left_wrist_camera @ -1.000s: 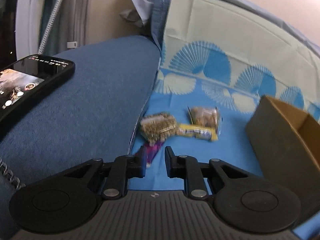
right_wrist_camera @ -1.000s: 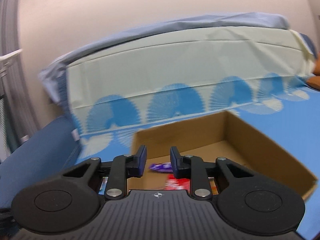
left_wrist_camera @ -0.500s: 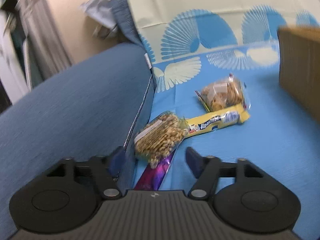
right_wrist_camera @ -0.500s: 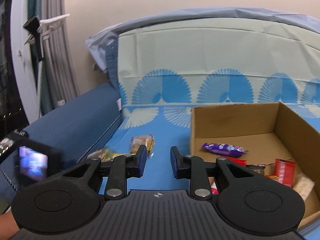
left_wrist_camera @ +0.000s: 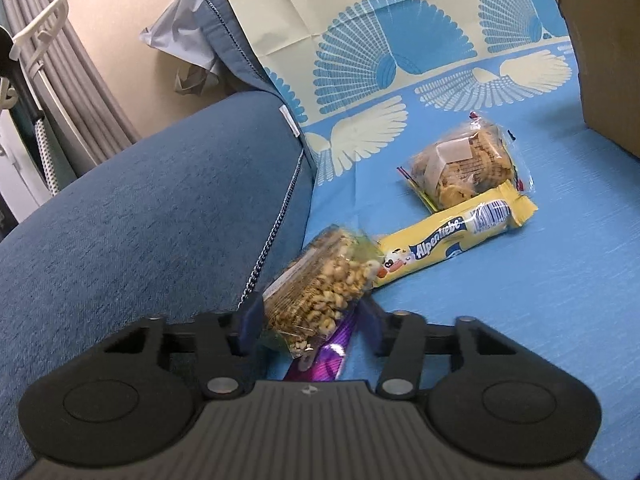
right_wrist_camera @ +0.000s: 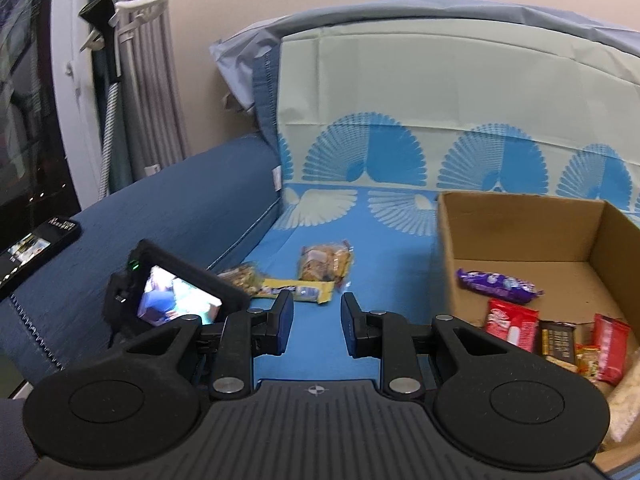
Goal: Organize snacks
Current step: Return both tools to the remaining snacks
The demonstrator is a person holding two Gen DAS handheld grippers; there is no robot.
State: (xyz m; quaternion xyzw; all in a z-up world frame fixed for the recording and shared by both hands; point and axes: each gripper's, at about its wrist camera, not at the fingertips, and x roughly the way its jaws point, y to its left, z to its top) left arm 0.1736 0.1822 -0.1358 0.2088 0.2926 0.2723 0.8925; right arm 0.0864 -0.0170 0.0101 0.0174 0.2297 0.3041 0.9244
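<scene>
Blue sofa seat (left_wrist_camera: 520, 300) keeps four loose snacks; brown cardboard box (right_wrist_camera: 520, 232) holds several; left gripper (left_wrist_camera: 312, 322) jaws wide around clear peanut packet (left_wrist_camera: 320, 284); right gripper (right_wrist_camera: 316, 322) jaws wide, empty.

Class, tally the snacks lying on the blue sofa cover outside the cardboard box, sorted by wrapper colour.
Clear packets: 2 (nut pack, biscuit pack)
Yellow bar: 1
Purple bar: 1
Total: 4
</scene>
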